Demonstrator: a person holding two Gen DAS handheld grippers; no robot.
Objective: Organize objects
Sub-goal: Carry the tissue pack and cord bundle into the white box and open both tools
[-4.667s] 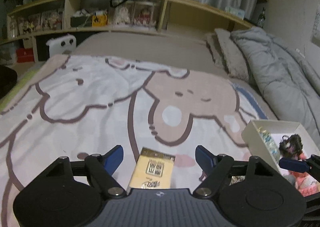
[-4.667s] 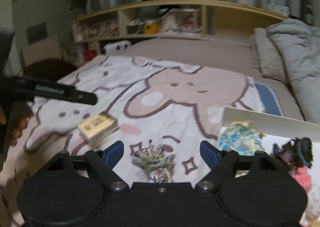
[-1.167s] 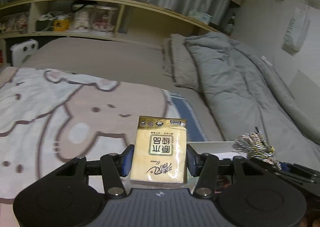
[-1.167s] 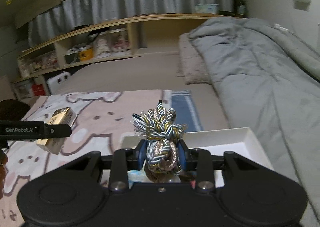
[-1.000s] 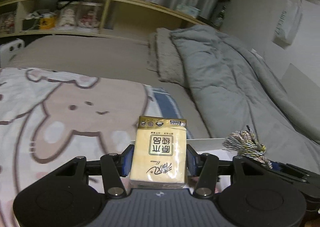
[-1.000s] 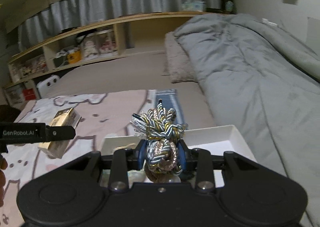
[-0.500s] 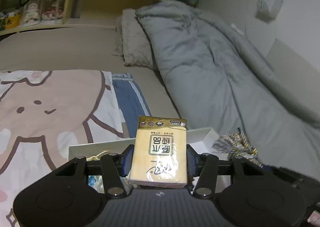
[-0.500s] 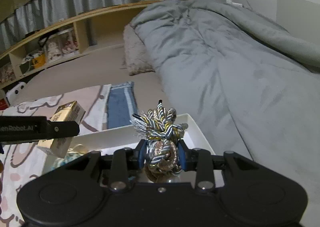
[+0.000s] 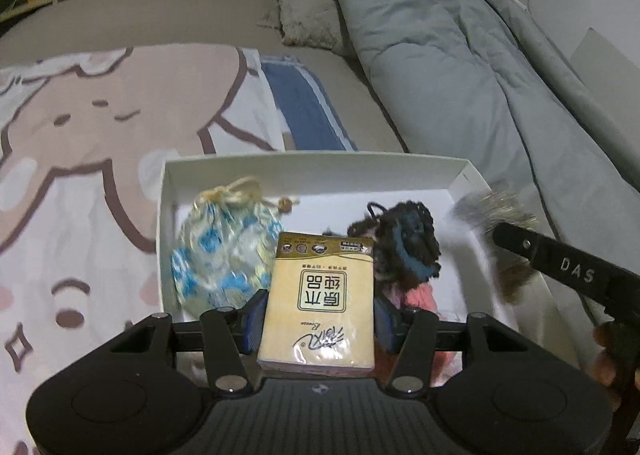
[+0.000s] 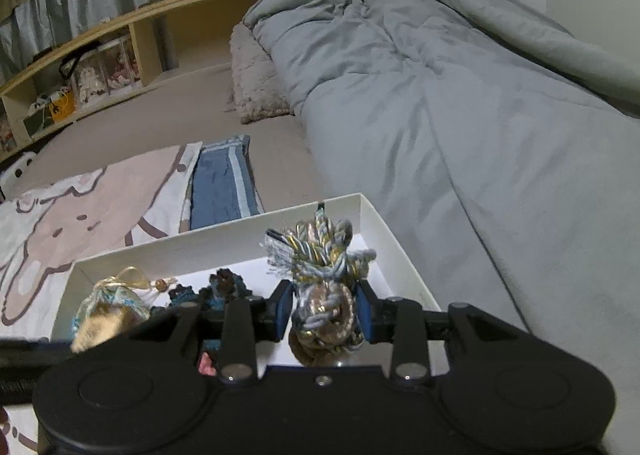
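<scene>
Grippers: two. The left gripper (image 9: 318, 325) carries one tissue pack (image 9: 318, 297); the right gripper (image 10: 323, 313) carries one braided rope bundle (image 10: 322, 287).
Left tongs: have just been easing apart; the blue pads sit at the pack's two sides and a thin gap seems to show on each, so the clamp looks let go, pack between them.
Right tongs: have just been spreading as well; the pads stand off the bundle's sides with a gap visible, the bundle between them, its frayed end up.
Box: one white box (image 9: 312, 169), shallow and open-topped, lying on the bed; both grippers are over it.
Box contents, counted: one blue-and-cream drawstring pouch (image 9: 222, 251) at its left end; one dark crocheted piece with a blue band (image 9: 404, 243) near the middle; something pink (image 9: 416, 297) under that, partly hidden.
Tissue pack, place: above the box, between pouch and crocheted piece, covering part of each.
Surroundings: one cartoon-print blanket (image 9: 92, 127) left of the box; one grey duvet (image 10: 460, 95) to its right; one fuzzy pillow (image 10: 252, 83); a wooden shelf (image 10: 120, 39) with curtains above.
Obstruction: the right gripper's arm crosses the lower right corner of the left view, blurred.
Change from earlier: pack and bundle lay loose on the blanket, tongs spread; a moment ago both were clamped tight and carried above the bed.
</scene>
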